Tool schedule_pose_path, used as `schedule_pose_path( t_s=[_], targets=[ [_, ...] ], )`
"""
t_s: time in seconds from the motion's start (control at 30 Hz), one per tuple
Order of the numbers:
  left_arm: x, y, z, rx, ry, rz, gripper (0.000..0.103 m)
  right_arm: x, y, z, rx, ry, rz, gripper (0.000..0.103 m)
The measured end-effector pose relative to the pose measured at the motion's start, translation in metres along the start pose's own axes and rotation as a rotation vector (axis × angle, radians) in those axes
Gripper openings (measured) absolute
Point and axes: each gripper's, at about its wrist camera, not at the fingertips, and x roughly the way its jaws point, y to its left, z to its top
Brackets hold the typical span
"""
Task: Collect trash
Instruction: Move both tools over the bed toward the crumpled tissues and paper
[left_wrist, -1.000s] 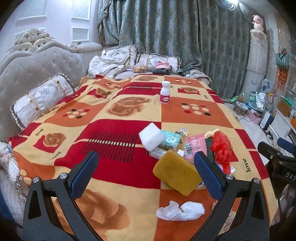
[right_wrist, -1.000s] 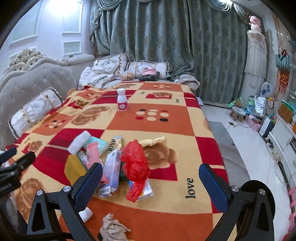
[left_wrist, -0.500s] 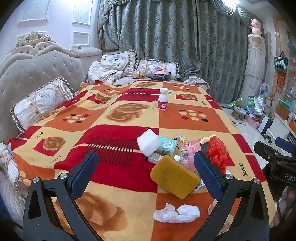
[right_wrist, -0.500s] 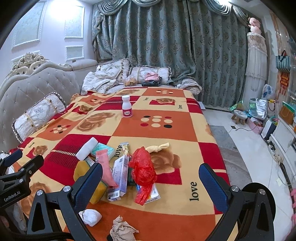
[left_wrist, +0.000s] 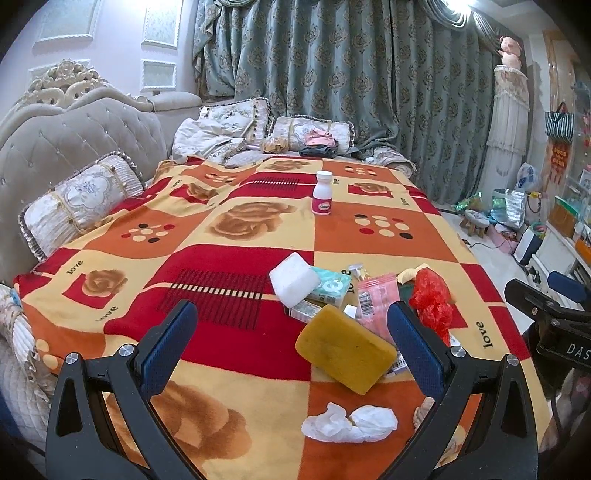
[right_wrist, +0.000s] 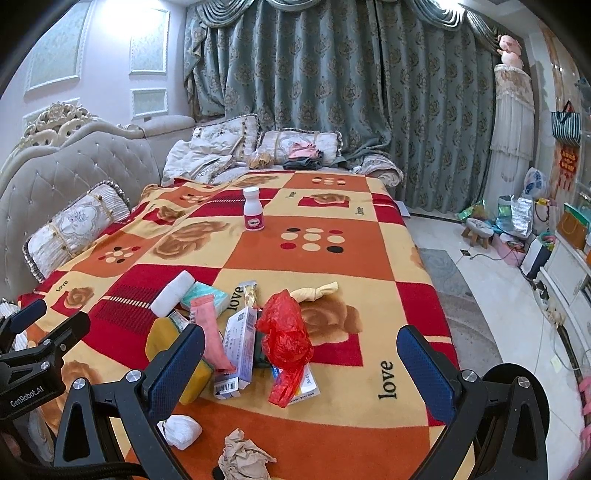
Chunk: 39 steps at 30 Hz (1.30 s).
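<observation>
Two wide-open, empty tools (left_wrist: 291, 339) (right_wrist: 301, 363) above crumpled red bag (right_wrist: 286, 343), yellow sponge (left_wrist: 345, 352).

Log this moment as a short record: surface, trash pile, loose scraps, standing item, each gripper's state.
surface: patterned blanket on a bed
trash pile: yellow sponge, white foam block, red plastic bag, pink pouch, white carton, heaped together
loose scraps: white tissue wad, brown crumpled paper, apart from the pile, nearest the grippers
standing item: white bottle, upright, far beyond the pile
left gripper: open, empty
right gripper: open, empty
</observation>
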Motion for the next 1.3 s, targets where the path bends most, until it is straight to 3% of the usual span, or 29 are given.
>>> schedule_pose_path(
  t_s=[1.3],
  targets=[
    [0.014, -0.008, -0.015, -0.008, 0.061, -0.022, 0.102, 0.015, -0.005, -0.007, -0.001, 0.061, 0.006, 0.103]
  ],
)
